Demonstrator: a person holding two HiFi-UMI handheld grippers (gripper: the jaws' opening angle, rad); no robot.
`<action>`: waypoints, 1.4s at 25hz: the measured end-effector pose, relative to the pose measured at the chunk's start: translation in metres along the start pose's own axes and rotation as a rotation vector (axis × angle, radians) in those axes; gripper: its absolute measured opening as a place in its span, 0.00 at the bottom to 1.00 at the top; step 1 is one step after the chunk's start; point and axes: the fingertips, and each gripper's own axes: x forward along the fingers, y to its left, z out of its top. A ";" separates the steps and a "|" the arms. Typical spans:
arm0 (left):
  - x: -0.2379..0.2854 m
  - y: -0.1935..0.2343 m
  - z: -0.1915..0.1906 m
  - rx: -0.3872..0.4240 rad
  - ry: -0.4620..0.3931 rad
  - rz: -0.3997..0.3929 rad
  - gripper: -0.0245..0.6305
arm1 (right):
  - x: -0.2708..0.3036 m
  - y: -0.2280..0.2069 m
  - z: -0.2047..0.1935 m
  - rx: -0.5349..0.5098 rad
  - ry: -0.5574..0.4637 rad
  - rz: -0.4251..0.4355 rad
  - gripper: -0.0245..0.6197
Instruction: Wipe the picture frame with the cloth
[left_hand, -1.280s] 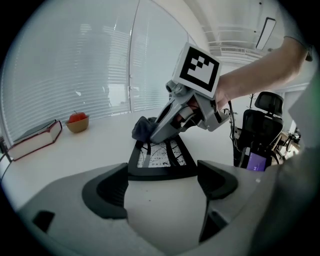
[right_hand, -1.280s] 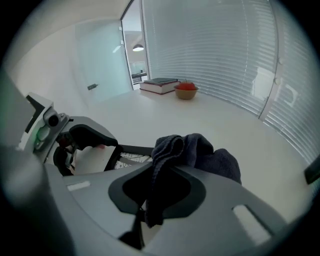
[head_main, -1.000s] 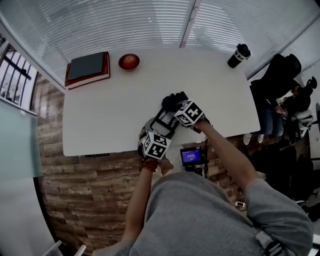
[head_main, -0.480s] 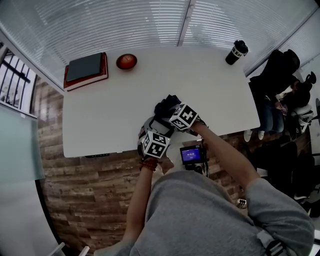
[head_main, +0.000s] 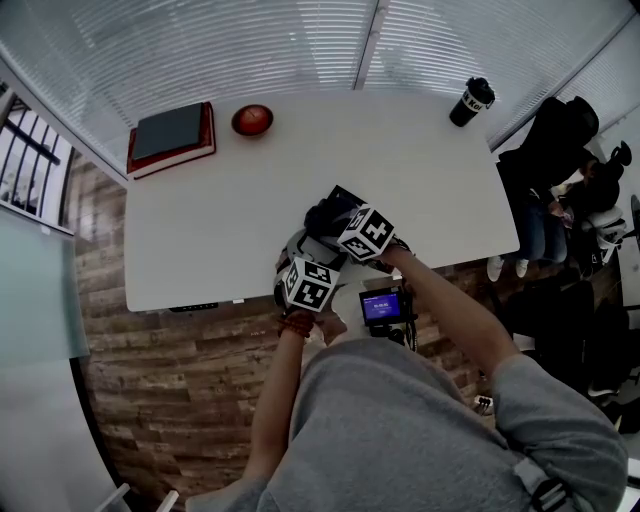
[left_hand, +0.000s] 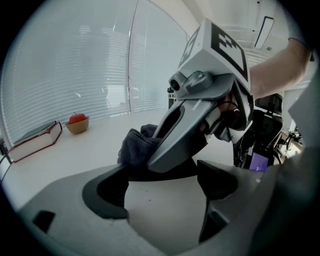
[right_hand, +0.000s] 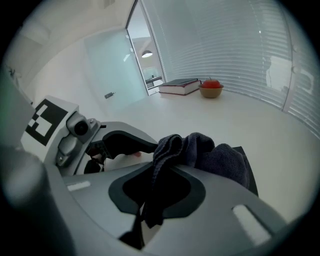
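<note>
A dark grey cloth (head_main: 322, 213) is bunched on the picture frame (head_main: 345, 193) near the white table's (head_main: 220, 220) front edge. My right gripper (head_main: 338, 222) is shut on the cloth (right_hand: 210, 155), which spills over its jaws; the frame's black edge (right_hand: 248, 167) shows beside it. My left gripper (head_main: 312, 248) sits just nearer me, its jaws closed on the frame's white face (left_hand: 165, 205). In the left gripper view the cloth (left_hand: 135, 147) presses on the frame's far edge under the right gripper.
A dark book on a red one (head_main: 172, 135) and a bowl with a red apple (head_main: 252, 120) stand at the back left. A black cup (head_main: 470, 102) is at the back right. A person in black (head_main: 560, 160) sits past the table's right end. A small lit screen (head_main: 383, 307) is below the front edge.
My right gripper has slid the cloth left and towards me over the frame, uncovering the frame's far corner. The left gripper has barely moved.
</note>
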 end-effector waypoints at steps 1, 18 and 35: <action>0.000 0.000 0.000 0.001 -0.001 0.001 0.69 | 0.000 0.002 0.001 0.007 -0.009 0.013 0.12; 0.001 -0.002 0.002 0.015 -0.011 0.007 0.69 | -0.013 0.028 0.001 0.009 -0.019 0.179 0.12; 0.001 -0.003 -0.003 0.041 -0.010 0.008 0.68 | -0.148 -0.139 0.099 -0.426 -0.193 -0.551 0.12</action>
